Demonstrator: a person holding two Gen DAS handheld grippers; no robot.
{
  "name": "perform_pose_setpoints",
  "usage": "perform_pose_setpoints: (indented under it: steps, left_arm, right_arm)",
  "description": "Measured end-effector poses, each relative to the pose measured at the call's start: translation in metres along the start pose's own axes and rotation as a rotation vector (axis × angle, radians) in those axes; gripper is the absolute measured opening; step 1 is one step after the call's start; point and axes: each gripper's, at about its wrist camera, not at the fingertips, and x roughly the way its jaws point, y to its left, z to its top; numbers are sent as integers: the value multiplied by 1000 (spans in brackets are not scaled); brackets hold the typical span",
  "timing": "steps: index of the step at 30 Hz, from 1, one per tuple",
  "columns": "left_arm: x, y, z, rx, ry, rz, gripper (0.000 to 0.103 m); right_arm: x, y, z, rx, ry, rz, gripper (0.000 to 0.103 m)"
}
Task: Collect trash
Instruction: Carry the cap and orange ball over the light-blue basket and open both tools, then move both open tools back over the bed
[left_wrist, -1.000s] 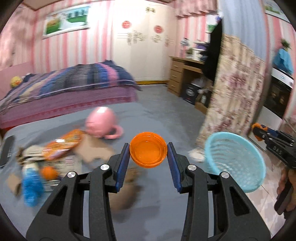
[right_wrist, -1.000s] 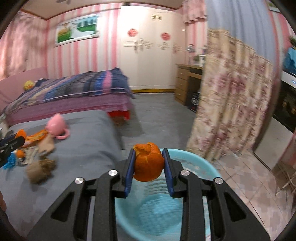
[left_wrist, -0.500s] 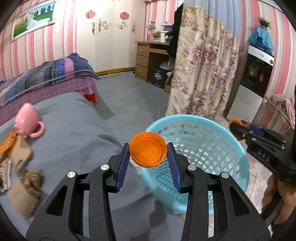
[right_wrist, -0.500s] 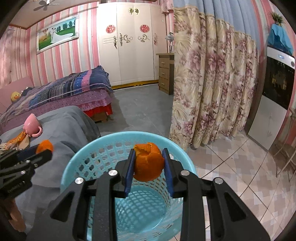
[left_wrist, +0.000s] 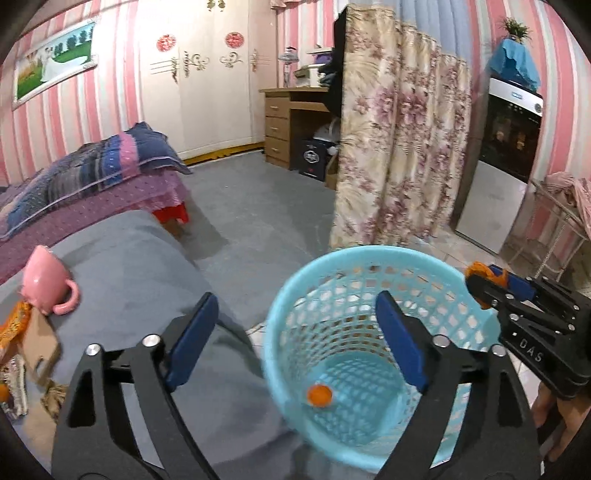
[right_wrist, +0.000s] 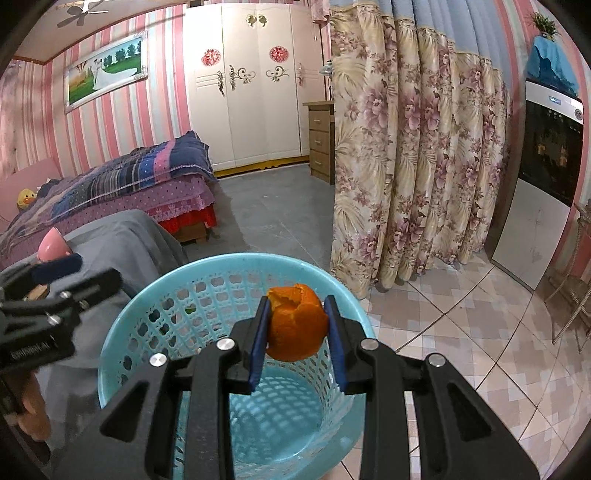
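Left gripper (left_wrist: 295, 332): held above the near rim of the basket, jaws spread wide apart with nothing between the blue pads.
Right gripper (right_wrist: 297, 330): held over the basket's opening, jaws clamped on an orange peel; in the left wrist view it shows at the right edge, over the basket's far rim.
Orange peel (right_wrist: 297, 326): a hollow, torn shell of peel, pinched on both sides by the blue pads, open end up, above the inside of the basket.
Basket (left_wrist: 295, 280): light blue plastic with a lattice wall, standing on the tiled floor right beside the grey-covered surface.
Orange lid (left_wrist: 320, 395): small, round and blurred, low inside the basket near its bottom; whether it rests on the bottom I cannot tell.
Grey-covered surface (left_wrist: 140, 266): to the left of the basket, with the remaining litter at its left end.
Pink mug (left_wrist: 46, 280): lying tilted on the grey cover, handle toward the camera.
Cardboard piece (left_wrist: 38, 341): flat on the cover just below the mug, with an orange wrapper (left_wrist: 14, 325) beside it at the frame edge.
Flowered curtain (right_wrist: 406, 166): hangs behind the basket.
Bed (right_wrist: 129, 184): with a striped quilt, further back on the left.
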Motion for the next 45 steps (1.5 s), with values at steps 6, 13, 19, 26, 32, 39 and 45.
perform_pose_setpoints:
  steps: [6, 13, 19, 26, 32, 39, 45]
  left_arm:
    - [-20, 40, -3, -51, -19, 69, 92]
    - [-49, 73, -10, -84, -36, 135, 95]
    - [-68, 96, -17, -108, -41, 175, 97]
    - [-98, 127, -31, -163, -41, 207, 97]
    - [-137, 171, -52, -217, -36, 265, 97]
    - [-185, 238, -92, -276, -17, 394, 97]
    - [-215, 293, -134, -353, 20, 499, 97]
  right_arm:
    - [8, 12, -5, -13, 14, 0, 30]
    - [22, 31, -6, -15, 30, -25, 44]
    - [15, 35, -2, 3, 25, -63, 83]
    - [-7, 67, 2, -29, 5, -48, 91]
    - [-32, 121, 5, -52, -33, 31, 94]
    - [-47, 213, -12, -148, -23, 173, 98]
    - [-42, 283, -43, -276, 36, 256, 98]
